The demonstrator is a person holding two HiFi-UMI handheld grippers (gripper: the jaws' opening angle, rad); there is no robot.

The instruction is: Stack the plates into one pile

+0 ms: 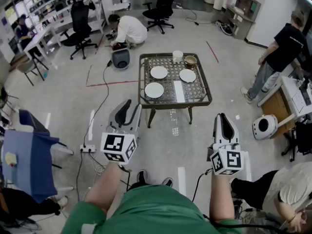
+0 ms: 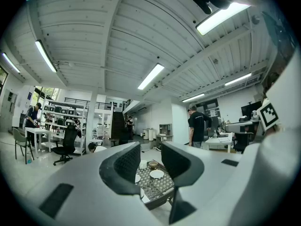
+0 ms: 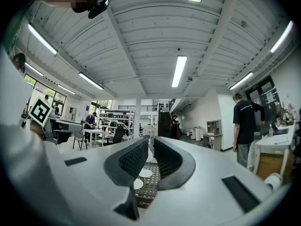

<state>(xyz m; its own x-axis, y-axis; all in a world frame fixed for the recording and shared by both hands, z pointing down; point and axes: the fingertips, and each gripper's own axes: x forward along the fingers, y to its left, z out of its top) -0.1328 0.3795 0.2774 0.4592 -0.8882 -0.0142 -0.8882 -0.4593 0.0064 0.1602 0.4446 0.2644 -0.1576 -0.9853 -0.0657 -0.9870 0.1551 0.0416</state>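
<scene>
Well ahead of both claws | three plates (image 1: 159, 72) lie apart on table (image 1: 144, 77); none stacked | left claw (image 1: 127, 106) released, empty; right claw (image 1: 224, 118) barely ajar, empty | progress: not started; all stacking left

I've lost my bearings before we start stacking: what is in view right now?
plates: three, white, lying apart on the table
table: one, dark frame with woven top, mid-floor ahead
cup: one, white, table's far edge
bowl: one, brown, beside the cup
strip: one, white, flat on the table's near half
office chairs: two, black, far floor
round device: one, white, floor right of the table
bystanders: three; crouching beyond the table, standing at right, seated lower right
left tool: one, grey, level, jaws apart, empty
right tool: one, grey, level, narrow gap, empty
</scene>
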